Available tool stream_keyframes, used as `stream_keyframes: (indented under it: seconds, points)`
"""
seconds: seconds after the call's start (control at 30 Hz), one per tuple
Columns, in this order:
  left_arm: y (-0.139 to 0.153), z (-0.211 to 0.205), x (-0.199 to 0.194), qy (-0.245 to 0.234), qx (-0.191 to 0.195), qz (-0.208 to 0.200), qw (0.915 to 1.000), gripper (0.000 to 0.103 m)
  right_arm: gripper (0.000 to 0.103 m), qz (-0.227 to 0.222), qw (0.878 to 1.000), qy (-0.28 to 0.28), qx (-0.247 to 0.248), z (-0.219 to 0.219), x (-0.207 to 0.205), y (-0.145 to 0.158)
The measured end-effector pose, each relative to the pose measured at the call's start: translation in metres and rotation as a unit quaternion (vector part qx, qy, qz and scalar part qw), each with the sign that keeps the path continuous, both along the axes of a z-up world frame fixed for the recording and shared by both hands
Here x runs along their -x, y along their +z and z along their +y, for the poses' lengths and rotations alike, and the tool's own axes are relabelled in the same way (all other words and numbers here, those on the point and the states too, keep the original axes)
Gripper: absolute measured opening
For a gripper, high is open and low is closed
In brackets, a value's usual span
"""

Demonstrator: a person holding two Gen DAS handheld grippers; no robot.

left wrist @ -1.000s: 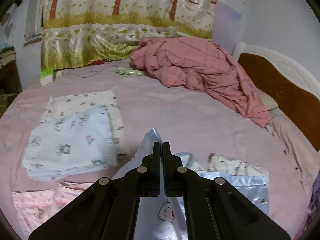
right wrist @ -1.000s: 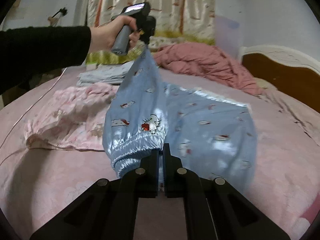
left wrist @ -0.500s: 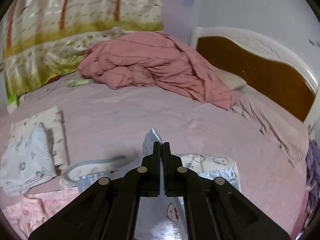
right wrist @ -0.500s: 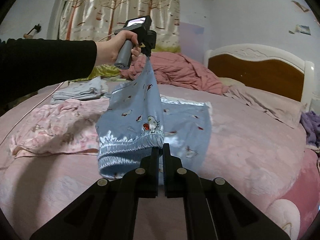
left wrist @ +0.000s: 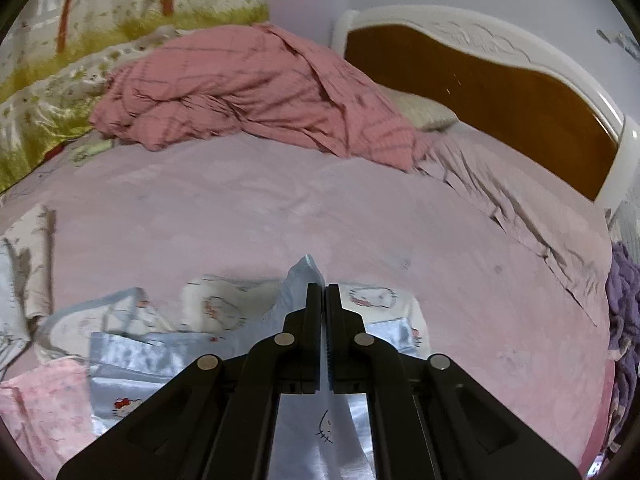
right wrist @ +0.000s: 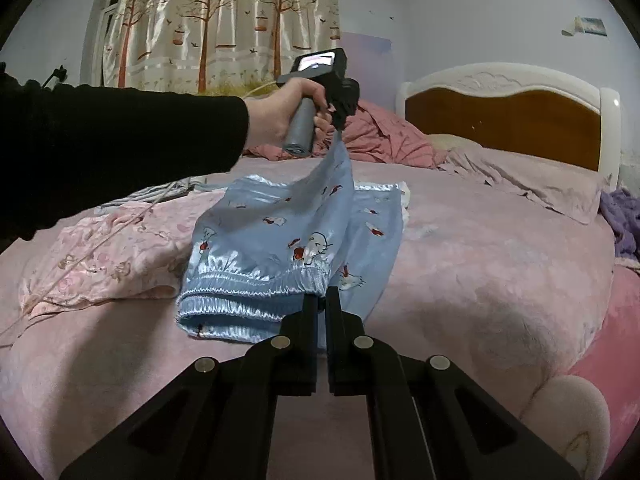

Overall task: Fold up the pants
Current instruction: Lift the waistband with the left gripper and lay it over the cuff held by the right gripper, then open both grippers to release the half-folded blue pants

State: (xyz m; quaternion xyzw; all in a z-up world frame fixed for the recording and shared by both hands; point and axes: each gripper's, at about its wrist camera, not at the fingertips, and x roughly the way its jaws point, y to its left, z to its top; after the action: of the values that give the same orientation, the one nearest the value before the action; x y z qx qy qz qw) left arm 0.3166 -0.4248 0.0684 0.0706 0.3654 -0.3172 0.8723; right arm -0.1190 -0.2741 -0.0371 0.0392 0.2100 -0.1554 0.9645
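Satin pants (right wrist: 280,236) – only right view shows hand (right wrist: 288,112).

Left gripper (right wrist: 339,130) is held raised, pointed downward, by a hand (right wrist: 286,110) on a black-sleeved arm (right wrist: 120,148), jaws clamped. Right gripper (right wrist: 322,298) is kept low, jaws pinched too.

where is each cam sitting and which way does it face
Left wrist: on the left gripper, looking down its shut fingers across the bed to the headboard; only gripper shows.
Right wrist: on the right gripper, facing the curtain; left hand and black sleeve show.
Shared: blue pants, pinched by both, plus quilt and headboard.
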Motion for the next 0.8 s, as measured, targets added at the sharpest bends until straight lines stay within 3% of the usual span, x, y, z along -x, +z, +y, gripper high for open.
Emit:
stream_keyframes:
  seconds: [0.3, 0.63, 0.8]
  points:
    - [-0.030, -0.052, 0.019, -0.042, -0.034, 0.008, 0.9985, 0.001, 0.003, 0.006, 1.000, -0.004, -0.010, -0.010, -0.001, -0.008]
    - [-0.061, -0.087, 0.029, -0.065, -0.057, 0.037, 0.9956, 0.001, 0.003, -0.001, 1.000, 0.012, -0.013, -0.004, 0.004, -0.006]
    - [-0.073, -0.099, 0.036, -0.072, -0.078, 0.031, 0.9939, 0.002, 0.003, 0.002, 1.000, 0.011, -0.017, -0.005, 0.003, -0.007]
